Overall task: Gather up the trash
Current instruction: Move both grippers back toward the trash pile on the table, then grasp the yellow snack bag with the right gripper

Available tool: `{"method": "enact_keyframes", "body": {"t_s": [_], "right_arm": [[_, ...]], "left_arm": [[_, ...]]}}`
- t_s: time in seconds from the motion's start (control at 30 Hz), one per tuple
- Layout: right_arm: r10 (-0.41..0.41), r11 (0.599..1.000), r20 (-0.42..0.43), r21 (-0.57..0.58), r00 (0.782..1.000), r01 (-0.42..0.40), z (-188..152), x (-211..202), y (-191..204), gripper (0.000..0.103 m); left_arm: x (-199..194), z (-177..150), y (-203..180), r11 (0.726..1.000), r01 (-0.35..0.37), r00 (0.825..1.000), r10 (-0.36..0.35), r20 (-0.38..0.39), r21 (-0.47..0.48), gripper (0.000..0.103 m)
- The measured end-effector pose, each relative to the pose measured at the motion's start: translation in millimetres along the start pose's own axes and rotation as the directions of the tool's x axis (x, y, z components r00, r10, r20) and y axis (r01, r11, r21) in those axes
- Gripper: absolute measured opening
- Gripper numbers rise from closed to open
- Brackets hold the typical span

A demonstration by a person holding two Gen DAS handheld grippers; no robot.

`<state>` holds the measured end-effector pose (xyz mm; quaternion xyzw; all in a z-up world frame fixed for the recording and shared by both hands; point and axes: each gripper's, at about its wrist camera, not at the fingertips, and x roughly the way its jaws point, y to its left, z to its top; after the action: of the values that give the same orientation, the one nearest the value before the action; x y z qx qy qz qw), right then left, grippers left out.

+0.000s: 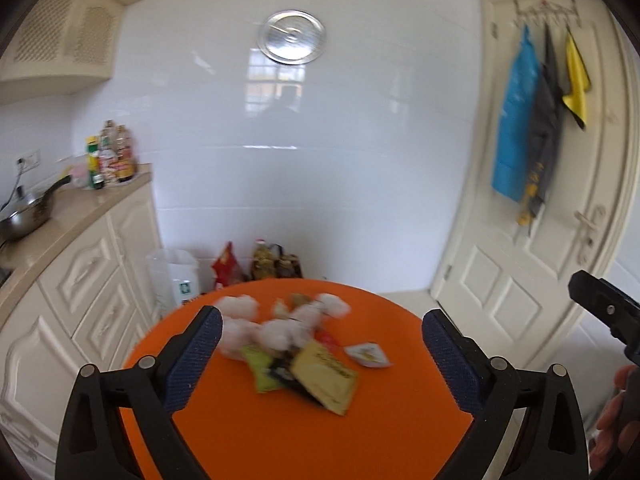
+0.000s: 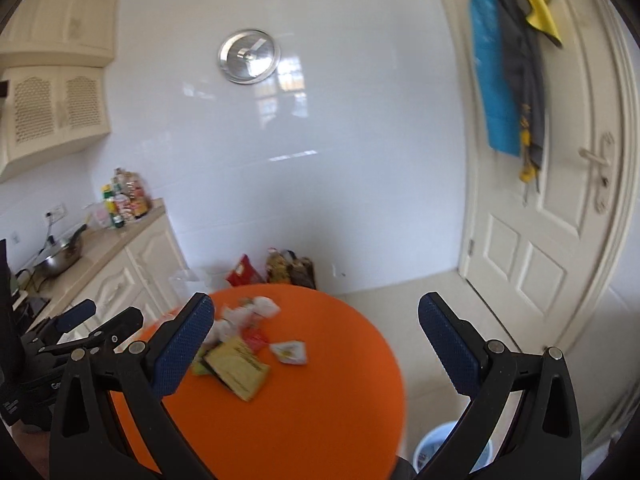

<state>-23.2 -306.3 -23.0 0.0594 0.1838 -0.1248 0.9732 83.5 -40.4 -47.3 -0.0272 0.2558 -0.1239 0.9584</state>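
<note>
Trash (image 1: 296, 344) lies on orange table (image 1: 280, 432) beyond wide-spread left gripper (image 1: 320, 344).

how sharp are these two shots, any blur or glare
Left wrist view: the pile of wrappers and tissues on the round orange table is motion-smeared; window glare on the white tiled wall. Right wrist view: same smear, door edges bowed by fisheye.

trash (image 1: 296, 344) heaped (wrappers, tissues) on table (image 1: 280, 432)
</note>
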Motion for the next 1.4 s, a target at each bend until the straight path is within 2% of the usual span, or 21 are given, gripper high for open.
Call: {"method": "enact_keyframes", "body": {"t_s": [0.17,0.3,0.5,0.7,0.87,1.07,1.17,1.3,1.4], "right_arm": [[0.053,0.997,0.020,-0.064,0.998,-0.051,-3,-3,40,0.103],[0.082,0.993,0.015,-0.091,0.997,-0.080,-10,-1,50,0.103],[0.098,0.989,-0.006,-0.107,0.995,-0.098,-19,9,60,0.103],[0.094,0.992,-0.087,-0.078,0.992,-0.101,-33,44,44,0.103],[0.079,0.991,-0.192,-0.093,0.978,-0.098,-50,85,39,0.103],[0.092,0.974,-0.344,-0.164,0.934,-0.156,-84,145,61,0.103],[0.120,0.964,-0.427,-0.167,0.896,-0.209,-106,181,71,0.103],[0.135,0.951,-0.494,-0.179,0.859,-0.253,-124,215,81,0.103],[0.153,0.937,-0.550,-0.184,0.821,-0.297,-138,243,85,0.103]], "left_arm": [[-21,-30,17,0.997,-0.058,0.998,0.058,0.010,-0.042,0.102],[-30,-52,33,0.994,-0.076,0.997,0.074,-0.039,-0.075,0.102],[-36,-59,46,0.987,-0.097,0.992,0.085,-0.098,-0.127,0.102],[-46,-44,39,0.983,-0.134,0.988,0.123,-0.090,-0.128,0.102],[-21,-34,32,0.981,-0.148,0.984,0.134,-0.121,-0.124,0.102],[28,-25,50,0.980,-0.153,0.974,0.128,-0.188,-0.127,0.102],[51,-24,54,0.978,-0.158,0.968,0.126,-0.219,-0.134,0.102],[82,-23,53,0.977,-0.164,0.955,0.122,-0.272,-0.139,0.102],[106,-21,54,0.976,-0.167,0.947,0.119,-0.299,-0.142,0.102]]}}
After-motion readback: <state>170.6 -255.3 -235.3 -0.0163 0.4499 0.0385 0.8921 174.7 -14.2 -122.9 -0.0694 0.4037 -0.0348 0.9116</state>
